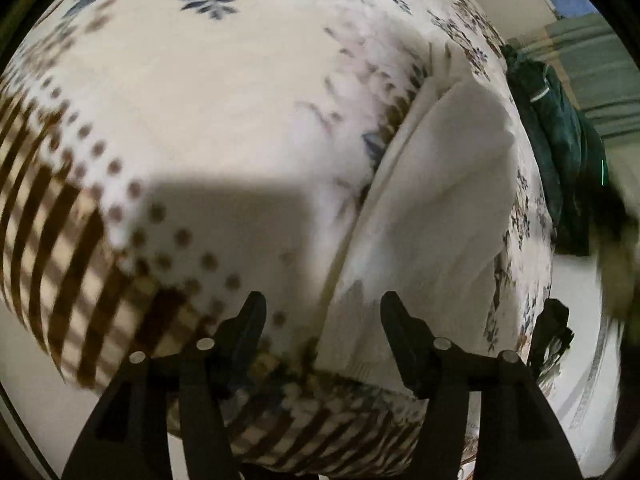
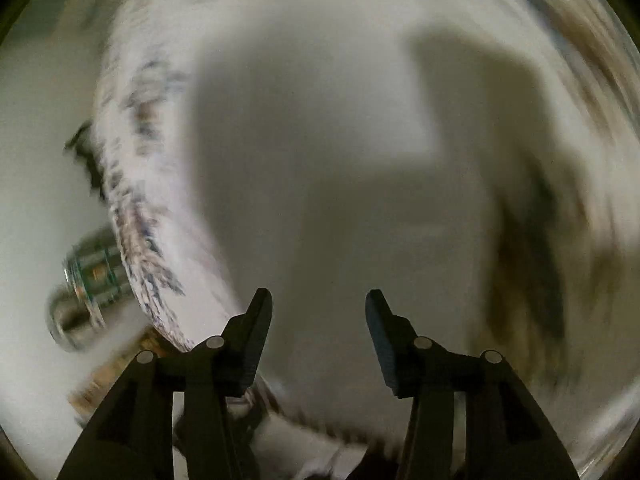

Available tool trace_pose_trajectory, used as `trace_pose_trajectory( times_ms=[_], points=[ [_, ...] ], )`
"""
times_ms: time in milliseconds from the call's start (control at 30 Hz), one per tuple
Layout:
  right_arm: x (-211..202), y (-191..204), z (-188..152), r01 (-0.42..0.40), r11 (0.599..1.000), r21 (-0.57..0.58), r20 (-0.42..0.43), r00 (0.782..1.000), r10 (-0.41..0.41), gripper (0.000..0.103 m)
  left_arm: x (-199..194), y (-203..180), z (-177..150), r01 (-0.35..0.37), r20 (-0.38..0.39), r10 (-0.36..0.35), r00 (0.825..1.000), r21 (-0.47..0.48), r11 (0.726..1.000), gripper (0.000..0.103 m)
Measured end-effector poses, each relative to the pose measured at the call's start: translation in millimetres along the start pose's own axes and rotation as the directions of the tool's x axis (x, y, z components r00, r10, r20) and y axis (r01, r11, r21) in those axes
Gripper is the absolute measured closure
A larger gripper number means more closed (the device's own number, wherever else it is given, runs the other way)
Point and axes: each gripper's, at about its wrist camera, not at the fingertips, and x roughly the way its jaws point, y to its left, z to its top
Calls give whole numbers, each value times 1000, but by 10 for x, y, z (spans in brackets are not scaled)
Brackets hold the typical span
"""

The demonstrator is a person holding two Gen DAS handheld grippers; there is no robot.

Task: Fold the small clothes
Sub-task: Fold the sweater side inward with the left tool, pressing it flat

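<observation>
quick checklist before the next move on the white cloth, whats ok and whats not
1. Left tool open and free of fabric: ok, the jaws stand apart with nothing pinched.
2. Right tool open and free of fabric: ok, a clear gap shows between the jaws.
3. White cloth lying on the patterned bedspread: ok, it sits folded ahead of the left tool.
4. Cloth edges lined up: cannot tell, one corner looks lifted and the picture is blurred.
5. Right tool's view sharp enough to aim: not ok, heavy motion blur.
6. Dark green garment apart from the white cloth: ok, it lies off to the side.
</observation>
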Motion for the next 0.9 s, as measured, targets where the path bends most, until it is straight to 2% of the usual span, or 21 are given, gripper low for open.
trace_pose_trajectory(
  times_ms=[33, 67, 133, 167, 233, 300, 333, 367, 400, 433, 467, 533, 567, 667, 700, 733, 767, 833, 867, 900],
  points=[
    [56, -395, -157, -33, 993, 114, -13, 999, 35, 52, 25, -40, 42, -5, 2, 5, 1000, 13, 1000, 46],
    [144, -810, -323, -93, 965, 246, -20, 995, 101, 52, 45, -69, 80, -11, 0, 11, 1000, 22, 1000, 46],
    [404, -1506, -642, -251, 832, 494, 18, 960, 279, 52, 91, -135, 134, -17, 0, 17, 1000, 32, 999, 46],
    [526, -1699, -734, -303, 779, 550, 40, 940, 338, 52, 110, -161, 154, -25, 0, 25, 1000, 39, 999, 46],
    [759, -1944, -873, -371, 705, 605, 74, 907, 414, 52, 160, -220, 179, -50, -4, 50, 999, 64, 997, 46],
    [942, -2006, -940, -448, 645, 619, 96, 859, 503, 52, 207, -269, 196, -77, -6, 78, 997, 91, 993, 46],
    [991, -2016, -966, -503, 606, 616, 135, 825, 548, 52, 223, -294, 194, -92, -6, 93, 996, 107, 990, 46],
    [1019, -2012, -987, -556, 574, 601, 176, 793, 584, 59, 229, -309, 185, -106, -6, 107, 994, 122, 987, 46],
    [1017, -1999, -997, -581, 568, 583, 198, 779, 595, 72, 247, -339, 185, -126, -6, 128, 992, 140, 982, 46],
    [982, -1984, -1016, -594, 578, 560, 220, 779, 588, 99, 263, -366, 181, -143, -9, 146, 989, 156, 977, 46],
    [902, -1970, -1048, -567, 625, 536, 230, 811, 538, 99, 276, -379, 174, -152, -12, 156, 988, 168, 974, 46],
    [778, -1964, -1154, -539, 673, 506, 246, 838, 487, 100, 307, -444, 169, -176, -14, 182, 983, 197, 964, 46],
    [731, -1980, -1239, -508, 698, 505, 238, 859, 453, 100, 320, -491, 164, -182, -15, 190, 982, 218, 959, 46],
    [694, -2048, -1527, -409, 763, 501, 181, 911, 370, 101, 365, -589, 155, -199, -10, 209, 978, 265, 944, 46],
    [692, -2079, -1612, -385, 776, 500, 168, 922, 349, 101, 389, -601, 154, -205, -11, 216, 976, 277, 939, 46],
    [711, -2099, -1705, -306, 811, 499, 123, 951, 283, 103, 424, -614, 155, -215, -13, 229, 973, 286, 934, 46],
    [763, -2132, -1785, -274, 820, 503, 98, 960, 261, 103, 452, -614, 160, -223, -12, 237, 971, 291, 930, 46],
    [896, -2252, -1975, -246, 810, 533, 65, 966, 251, 103, 527, -585, 167, -242, -17, 259, 966, 293, 925, 46],
    [930, -2308, -2058, -279, 797, 535, 82, 957, 280, 103, 559, -576, 168, -245, -22, 263, 965, 288, 926, 46],
    [943, -2347, -2117, -342, 773, 534, 116, 936, 333, 103, 571, -573, 169, -238, -25, 255, 967, 281, 930, 46]
  ],
)
